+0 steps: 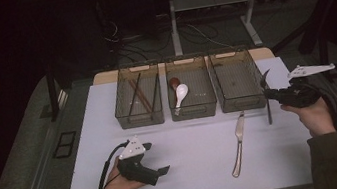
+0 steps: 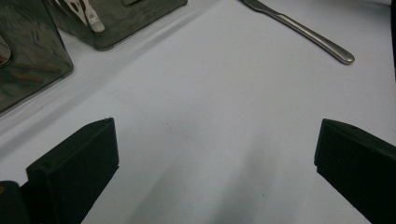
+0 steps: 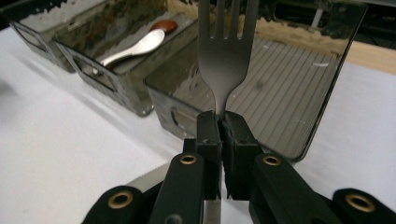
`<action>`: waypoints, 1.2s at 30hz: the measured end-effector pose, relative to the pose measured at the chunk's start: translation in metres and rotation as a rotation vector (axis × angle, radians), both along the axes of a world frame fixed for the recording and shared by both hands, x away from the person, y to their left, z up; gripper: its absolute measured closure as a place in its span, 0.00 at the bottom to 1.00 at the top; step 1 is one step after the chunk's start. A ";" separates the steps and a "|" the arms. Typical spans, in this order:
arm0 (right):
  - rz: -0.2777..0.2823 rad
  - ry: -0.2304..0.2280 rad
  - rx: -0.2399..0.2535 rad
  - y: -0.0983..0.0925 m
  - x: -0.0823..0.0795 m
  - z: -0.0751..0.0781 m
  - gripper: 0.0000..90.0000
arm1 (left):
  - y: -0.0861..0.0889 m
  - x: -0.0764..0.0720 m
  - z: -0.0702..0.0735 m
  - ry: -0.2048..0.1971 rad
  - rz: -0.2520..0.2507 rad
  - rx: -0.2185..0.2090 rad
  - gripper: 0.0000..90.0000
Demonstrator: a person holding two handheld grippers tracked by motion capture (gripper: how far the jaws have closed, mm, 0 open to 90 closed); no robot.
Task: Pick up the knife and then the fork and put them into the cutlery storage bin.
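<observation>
The fork (image 3: 227, 56) stands pinched at its neck between the pressed-together jaws of the right gripper (image 3: 222, 126), tines up, its long axis upright. It hangs just at the near right corner of the empty right bin (image 1: 237, 85), so the bin lies ahead of it and slightly left. A knife (image 1: 237, 145) lies on the table in front of that bin, pointing toward it. Farther left of the bin, the left gripper (image 1: 153, 160) rests with jaws spread, holding nothing.

dim room, soft shadows, slight blur
</observation>
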State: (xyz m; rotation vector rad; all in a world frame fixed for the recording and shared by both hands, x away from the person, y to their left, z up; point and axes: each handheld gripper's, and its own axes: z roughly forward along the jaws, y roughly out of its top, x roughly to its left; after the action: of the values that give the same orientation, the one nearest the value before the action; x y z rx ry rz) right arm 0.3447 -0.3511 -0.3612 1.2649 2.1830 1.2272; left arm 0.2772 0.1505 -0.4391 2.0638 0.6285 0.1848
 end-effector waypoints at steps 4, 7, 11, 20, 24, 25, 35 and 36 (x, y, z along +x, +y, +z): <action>-0.008 -0.022 0.017 -0.002 0.005 0.009 0.95 | 0.001 0.000 0.000 0.000 -0.002 0.001 0.00; -0.014 -0.037 0.028 -0.002 0.011 0.017 0.95 | 0.001 0.000 0.000 0.000 -0.002 -0.008 0.00; -0.017 -0.051 0.030 0.002 0.021 0.032 0.95 | 0.001 0.000 0.001 0.000 0.006 -0.021 0.00; -0.036 -0.077 0.005 0.017 0.048 0.055 0.95 | 0.002 -0.001 0.001 -0.002 0.003 -0.022 0.00; -0.052 -0.081 -0.010 0.022 0.061 0.057 0.95 | 0.002 -0.001 0.001 -0.002 0.001 -0.023 0.00; -0.055 -0.082 -0.018 0.023 0.065 0.057 0.95 | 0.001 -0.001 0.001 -0.002 0.002 -0.026 0.00; -0.108 -0.001 -0.063 0.020 0.089 0.033 0.95 | 0.002 -0.001 0.001 -0.003 -0.007 -0.028 0.00; -0.111 0.009 -0.070 0.021 0.091 0.030 0.95 | 0.002 -0.001 0.001 -0.003 -0.006 -0.029 0.00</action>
State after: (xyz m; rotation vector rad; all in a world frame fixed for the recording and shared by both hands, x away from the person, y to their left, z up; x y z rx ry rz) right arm 0.4356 -0.3305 -0.3316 1.3463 2.1118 1.0951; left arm 0.2762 0.1522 -0.4377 2.0372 0.6195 0.1746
